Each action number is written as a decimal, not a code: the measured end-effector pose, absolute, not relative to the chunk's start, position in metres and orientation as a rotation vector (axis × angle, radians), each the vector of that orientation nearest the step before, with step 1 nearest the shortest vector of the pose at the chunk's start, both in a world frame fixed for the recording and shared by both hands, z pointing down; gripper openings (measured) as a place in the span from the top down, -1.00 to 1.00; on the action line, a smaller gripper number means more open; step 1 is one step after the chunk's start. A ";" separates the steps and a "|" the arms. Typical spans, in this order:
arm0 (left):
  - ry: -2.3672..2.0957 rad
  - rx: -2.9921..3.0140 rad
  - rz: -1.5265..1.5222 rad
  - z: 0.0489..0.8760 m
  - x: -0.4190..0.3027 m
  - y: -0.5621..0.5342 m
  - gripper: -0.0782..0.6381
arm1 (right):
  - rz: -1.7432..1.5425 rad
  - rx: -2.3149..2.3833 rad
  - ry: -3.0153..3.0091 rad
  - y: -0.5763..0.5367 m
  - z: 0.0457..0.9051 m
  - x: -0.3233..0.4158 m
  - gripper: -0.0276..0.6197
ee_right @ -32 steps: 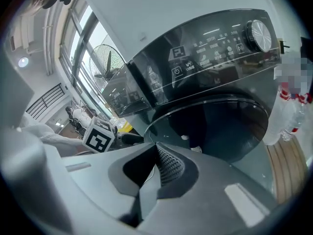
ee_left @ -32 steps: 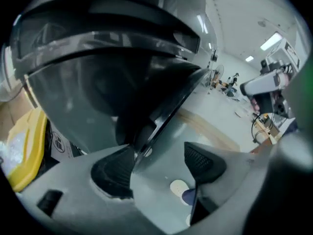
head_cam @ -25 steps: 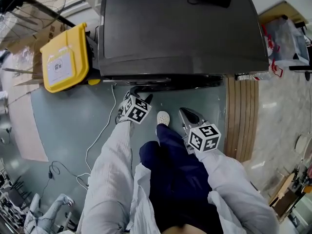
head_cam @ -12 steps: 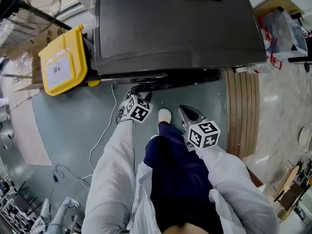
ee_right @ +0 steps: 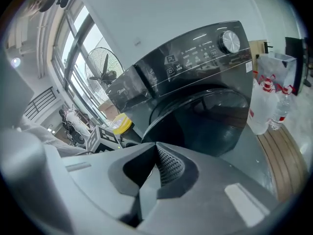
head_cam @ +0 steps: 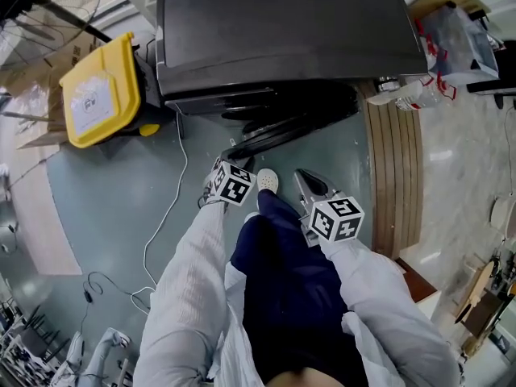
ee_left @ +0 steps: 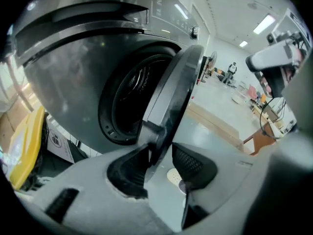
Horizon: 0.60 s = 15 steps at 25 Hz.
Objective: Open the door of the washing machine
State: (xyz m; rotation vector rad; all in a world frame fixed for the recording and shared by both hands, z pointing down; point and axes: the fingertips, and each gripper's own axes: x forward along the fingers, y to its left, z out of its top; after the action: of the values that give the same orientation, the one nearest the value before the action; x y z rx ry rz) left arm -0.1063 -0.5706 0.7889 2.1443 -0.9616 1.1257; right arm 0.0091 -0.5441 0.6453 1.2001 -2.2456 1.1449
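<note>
**Dark grey front-loading washing machine**: far centre, standing on the grey floor.

**Round dark door**: swung partly out from the drum opening. It is hinged at the right, and its free edge points near-left.

**Left tongs**: jaws apart and just now closing. The door's free edge sits between them, against the left pad. The right pad is just beside the edge.

**Right tongs**: jaws together with nothing between them, on the near side of the door and apart from it.

**Yellow plastic bin**: just left of the washing machine.

**Slatted wooden board**: on the floor, right of the door.

**White cable**: trails across the floor at near left.
</note>
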 end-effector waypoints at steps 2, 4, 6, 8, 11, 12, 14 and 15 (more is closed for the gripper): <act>-0.966 2.135 1.089 0.789 -0.101 -0.558 0.37 | 1.132 1.215 -2.240 -0.531 0.645 0.015 0.89; -0.964 2.130 1.054 0.789 -0.095 -0.545 0.38 | 1.117 1.232 -2.235 -0.517 0.646 0.021 0.89; -0.963 2.120 1.008 0.790 -0.089 -0.532 0.39 | 1.115 1.266 -2.230 -0.503 0.645 0.030 0.89; -0.970 2.103 0.973 0.790 -0.083 -0.518 0.40 | 1.128 1.309 -2.222 -0.490 0.642 0.041 0.89; -0.982 2.104 0.923 0.790 -0.071 -0.499 0.41 | 1.149 1.352 -2.208 -0.467 0.640 0.054 0.89; -0.980 2.101 0.907 0.789 -0.066 -0.492 0.41 | 1.151 1.360 -2.204 -0.459 0.639 0.058 0.89; -0.974 2.099 0.887 0.787 -0.057 -0.479 0.43 | 1.149 1.369 -2.192 -0.444 0.638 0.066 0.89; -0.969 2.101 0.887 0.787 -0.051 -0.473 0.44 | 1.152 1.372 -2.183 -0.435 0.638 0.071 0.89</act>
State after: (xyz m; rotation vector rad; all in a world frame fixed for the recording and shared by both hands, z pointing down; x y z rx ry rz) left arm -0.0513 -0.4733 0.7872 2.1007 -0.9692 0.8873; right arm 0.0708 -0.4354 0.6385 1.3723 -2.1833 1.1521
